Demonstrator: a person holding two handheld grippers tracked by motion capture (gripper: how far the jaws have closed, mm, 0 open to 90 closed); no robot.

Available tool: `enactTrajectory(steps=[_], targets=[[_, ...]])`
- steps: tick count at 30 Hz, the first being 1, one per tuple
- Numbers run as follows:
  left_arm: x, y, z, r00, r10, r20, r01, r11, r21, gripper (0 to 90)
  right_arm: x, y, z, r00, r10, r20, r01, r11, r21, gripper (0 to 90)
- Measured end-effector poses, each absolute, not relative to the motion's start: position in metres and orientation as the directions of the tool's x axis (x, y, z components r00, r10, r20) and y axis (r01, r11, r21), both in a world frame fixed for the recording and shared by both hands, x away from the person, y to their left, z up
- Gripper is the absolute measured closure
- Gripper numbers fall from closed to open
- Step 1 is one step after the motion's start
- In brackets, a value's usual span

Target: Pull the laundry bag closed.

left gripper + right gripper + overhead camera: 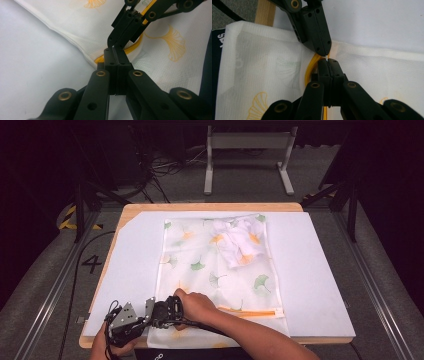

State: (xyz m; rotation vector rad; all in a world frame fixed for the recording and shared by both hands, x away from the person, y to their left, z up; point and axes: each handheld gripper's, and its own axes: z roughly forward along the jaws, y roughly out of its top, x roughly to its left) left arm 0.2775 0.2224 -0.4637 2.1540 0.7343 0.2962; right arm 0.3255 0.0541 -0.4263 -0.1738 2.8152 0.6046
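The mesh laundry bag (pixel 220 270) lies flat on the white-covered surface (pixel 310 285), its long axis running away from the person, a bundle of white cloth (pixel 239 245) showing through near its far end. Its orange zipper (pixel 250 311) runs crosswise along the near end, so any pull along it would go sideways, left to right across the bag.

Both grippers meet at the near-left corner of the bag, tip to tip. In the left gripper view, the left gripper (pixel 114 53) has its fingers (pixel 110 62) pressed together on the bag's edge right where the zipper (pixel 132 48) ends; fabric looks pinched between them. In the right gripper view, the right gripper (pixel 329 62) likewise has its fingers (pixel 323 70) closed at the curl of the zipper (pixel 310 67), probably on the pull (the pull itself is hidden by the tips, so this is a guess).

The zipper extends from this corner toward the right side of the bag, which puts the right gripper on the side the travel would take, while the left seems placed to anchor the corner. In the high view the right hand (pixel 197 304) crosses over the bag, and its forearm lies along the near edge just below the zipper line, the one thing close to that path. The surface beside the bag is bare.
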Motion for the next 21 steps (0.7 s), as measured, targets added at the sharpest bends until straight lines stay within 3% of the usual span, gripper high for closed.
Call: enactTrajectory(steps=[21], targets=[[0.2799,0.2268,-0.4668,0.792,0.600,-0.113,0.442,-0.435,0.784,90.0,0.3183,0.0434,-0.4275,-0.942,-0.070,-0.329,-0.214,0.880,0.425,90.0]])
